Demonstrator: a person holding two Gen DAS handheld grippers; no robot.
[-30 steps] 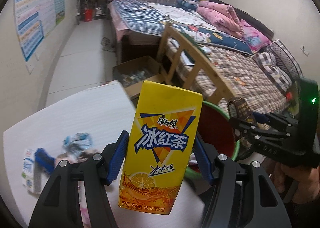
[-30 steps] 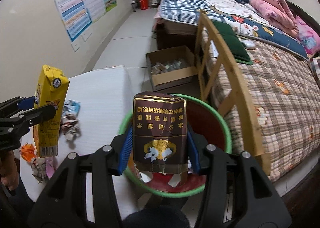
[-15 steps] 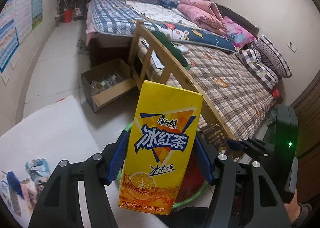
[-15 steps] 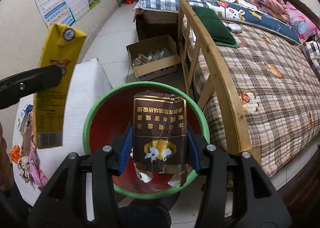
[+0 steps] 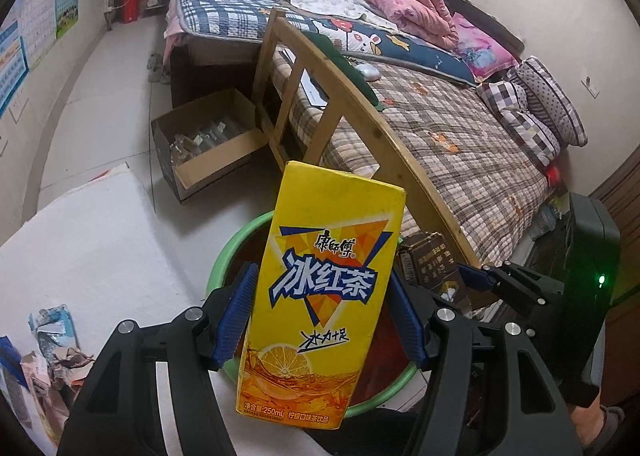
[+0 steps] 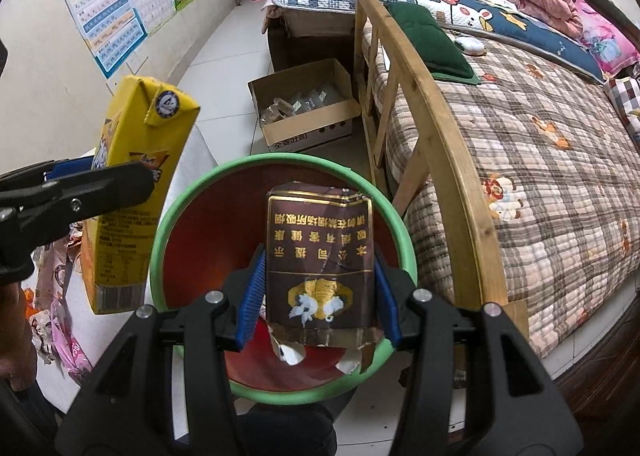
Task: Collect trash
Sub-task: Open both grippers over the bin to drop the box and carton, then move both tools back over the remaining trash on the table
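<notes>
Above the green-rimmed basin (image 6: 160, 224) by the bed (image 6: 540, 160): left gripper (image 5: 324, 316) fingers pinching a yellow carton (image 5: 320, 296), upright, at the basin's left rim. Right gripper (image 6: 320, 296) fingers pinching a torn brown pack (image 6: 320, 256) over the red inside. More wrappers (image 5: 56, 340) lying on the white surface (image 5: 88, 248).

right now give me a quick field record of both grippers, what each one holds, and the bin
left gripper: shut on the yellow iced tea drink carton, upright, above the bin's near rim
right gripper: shut on the dark brown cigarette pack, torn at its lower end, over the bin's opening
bin: green-rimmed round bin with red inside, on the floor beside the wooden bed frame
left on table: crumpled wrappers
</notes>
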